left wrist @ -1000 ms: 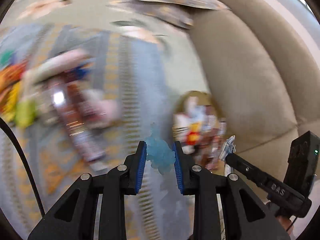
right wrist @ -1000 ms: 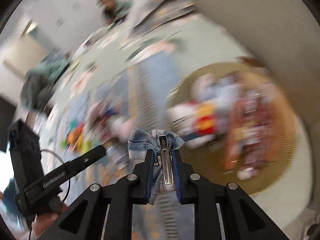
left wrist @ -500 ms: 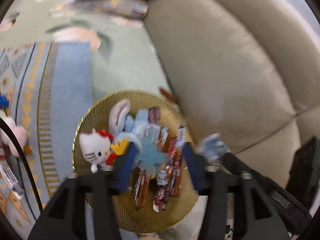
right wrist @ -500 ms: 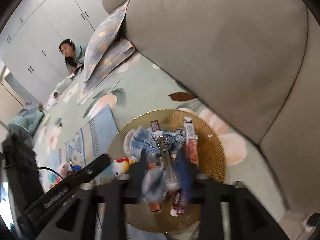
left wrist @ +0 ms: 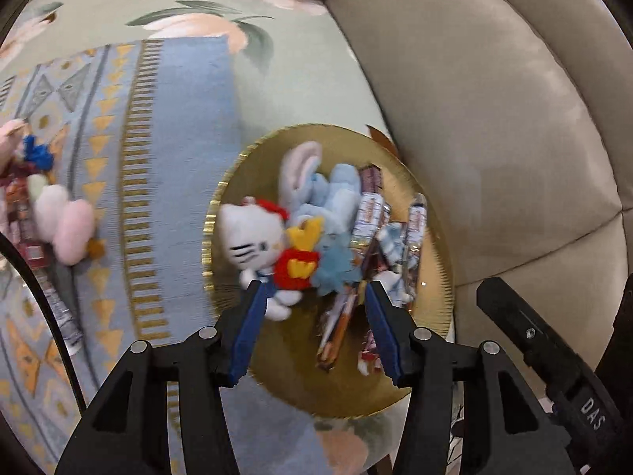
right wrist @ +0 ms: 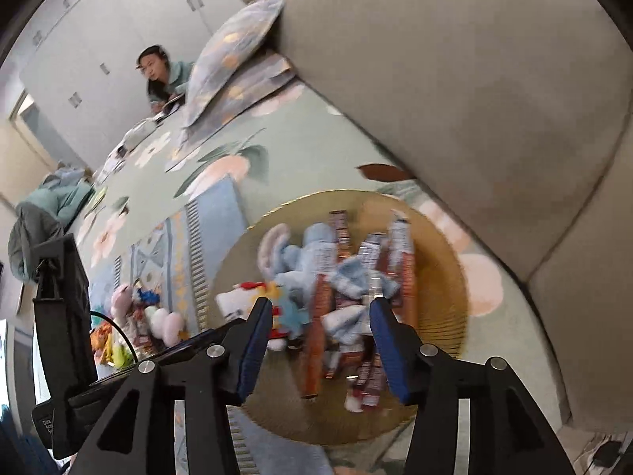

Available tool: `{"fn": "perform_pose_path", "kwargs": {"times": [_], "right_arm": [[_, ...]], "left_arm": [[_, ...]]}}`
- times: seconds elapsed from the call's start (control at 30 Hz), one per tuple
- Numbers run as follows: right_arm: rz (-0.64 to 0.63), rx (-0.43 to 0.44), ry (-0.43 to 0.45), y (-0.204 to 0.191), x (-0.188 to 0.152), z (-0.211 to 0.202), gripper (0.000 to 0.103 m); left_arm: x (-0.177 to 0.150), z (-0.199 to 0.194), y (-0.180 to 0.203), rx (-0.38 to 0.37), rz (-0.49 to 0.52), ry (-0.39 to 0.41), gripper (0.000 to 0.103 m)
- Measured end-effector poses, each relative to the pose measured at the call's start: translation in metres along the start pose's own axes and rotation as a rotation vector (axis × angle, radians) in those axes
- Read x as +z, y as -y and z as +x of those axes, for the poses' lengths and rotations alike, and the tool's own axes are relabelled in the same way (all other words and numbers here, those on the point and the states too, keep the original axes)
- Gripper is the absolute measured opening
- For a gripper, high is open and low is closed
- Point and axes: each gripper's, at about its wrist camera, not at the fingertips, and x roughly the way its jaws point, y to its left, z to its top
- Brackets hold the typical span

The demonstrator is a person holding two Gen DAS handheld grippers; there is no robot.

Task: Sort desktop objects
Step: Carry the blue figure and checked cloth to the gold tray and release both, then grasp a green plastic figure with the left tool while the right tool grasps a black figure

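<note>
two grippers, left gripper (left wrist: 312,326) and right gripper (right wrist: 320,342), both open and empty, above one gold tray (left wrist: 437,261) of perhaps three plush toys

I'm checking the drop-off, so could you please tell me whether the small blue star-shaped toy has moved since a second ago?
Yes. It has left the left tongs, whose jaws have just opened, and now lies on the gold tray beside the white cat plush.

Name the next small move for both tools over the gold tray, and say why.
Probably draw both back toward the toys left on the rug. The left tool and right tool, which have just been opening, stand open and empty above the gold tray; the blue star toy and plaid bow lie in it.
</note>
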Motion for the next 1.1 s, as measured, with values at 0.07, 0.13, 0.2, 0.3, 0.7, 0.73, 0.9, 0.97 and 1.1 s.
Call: {"fn": "perform_pose_path", "kwargs": {"times": [0.07,0.13,0.2,0.3,0.7,0.73,0.9,0.97,1.1], "right_arm": [[-0.025,0.028,-0.017,-0.016,-0.002,0.004,0.050],[-0.051,0.053,-0.029,-0.034,-0.006,0.008,0.050],[-0.074,0.074,-0.043,-0.050,-0.009,0.012,0.050],[-0.109,0.104,-0.073,-0.079,-0.017,0.021,0.050],[-0.230,0.197,-0.184,-0.193,-0.053,0.057,0.051],[-0.240,0.200,-0.190,-0.203,-0.056,0.059,0.051],[-0.276,0.220,-0.222,-0.246,-0.072,0.072,0.051],[-0.290,0.231,-0.246,-0.263,-0.079,0.078,0.051],[-0.295,0.246,-0.286,-0.295,-0.091,0.089,0.051]], "left_arm": [[-0.001,-0.010,-0.008,0.022,-0.009,0.011,0.049],[-0.002,-0.020,-0.020,0.037,-0.017,0.023,0.049],[-0.002,-0.026,-0.031,0.054,-0.027,0.029,0.049],[-0.005,-0.040,-0.055,0.079,-0.061,0.039,0.049],[-0.032,-0.091,-0.177,0.187,-0.221,0.033,0.049],[-0.034,-0.096,-0.189,0.193,-0.235,0.034,0.049],[-0.043,-0.115,-0.230,0.157,-0.275,0.041,0.049],[-0.046,-0.123,-0.244,0.167,-0.281,0.050,0.049],[-0.049,-0.143,-0.281,0.175,-0.329,0.080,0.049]]}}
